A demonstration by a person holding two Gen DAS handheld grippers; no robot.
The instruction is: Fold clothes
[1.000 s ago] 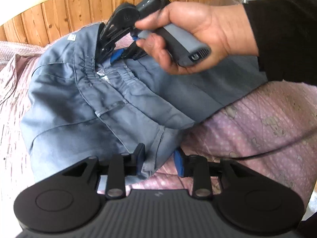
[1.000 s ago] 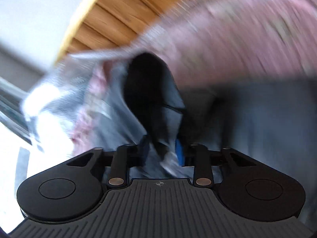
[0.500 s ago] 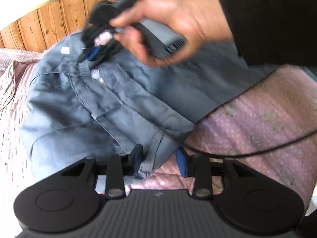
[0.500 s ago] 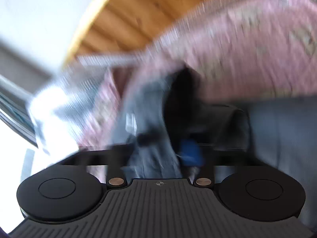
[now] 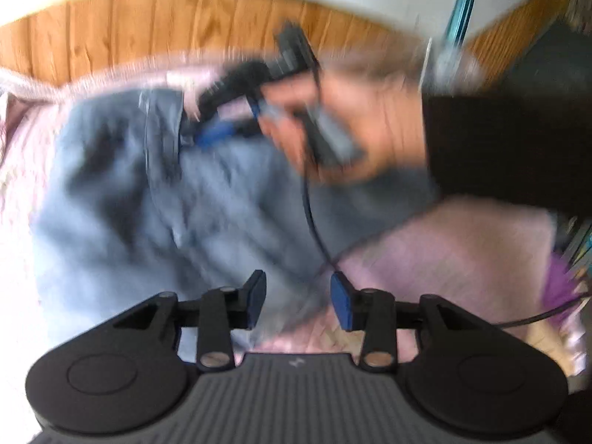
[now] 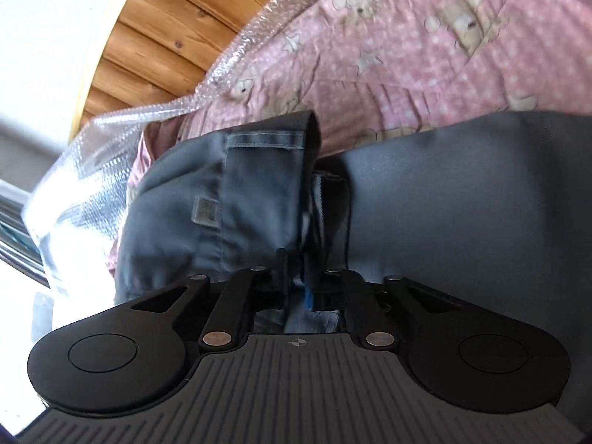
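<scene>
I am working over a bed whose pink cover [image 6: 425, 48] is carrying the grey trousers [image 5: 155, 203] I am folding. The trousers are lying crumpled along the bed's far edge, near the wooden wall [image 5: 155, 29], with one leg stretching toward the right side of the bed.

My left gripper [image 5: 298, 298] is hovering over the trousers' near hem. Its jaws are standing apart and have just been opening; cloth is lying in the gap below them, but the pads are not pressing on it. The left view is blurred, so finer detail is lost.

My right hand [image 5: 351, 129], in a dark sleeve [image 5: 510, 140], is holding the right gripper [image 6: 299, 281] at the far edge of the trousers, by the waistband. Its jaws have just been opening. In the right view they are sitting close together with a bunched fold of grey cloth between them, and the pads appear to be touching it. A small label [image 6: 205, 211] is showing on the cloth left of that fold. Bubble wrap [image 6: 96, 170] is lying along the bed's far edge, beside the trousers.

A black cable [image 5: 314, 222] is trailing from the right gripper across the trousers to the near right side of the bed.
</scene>
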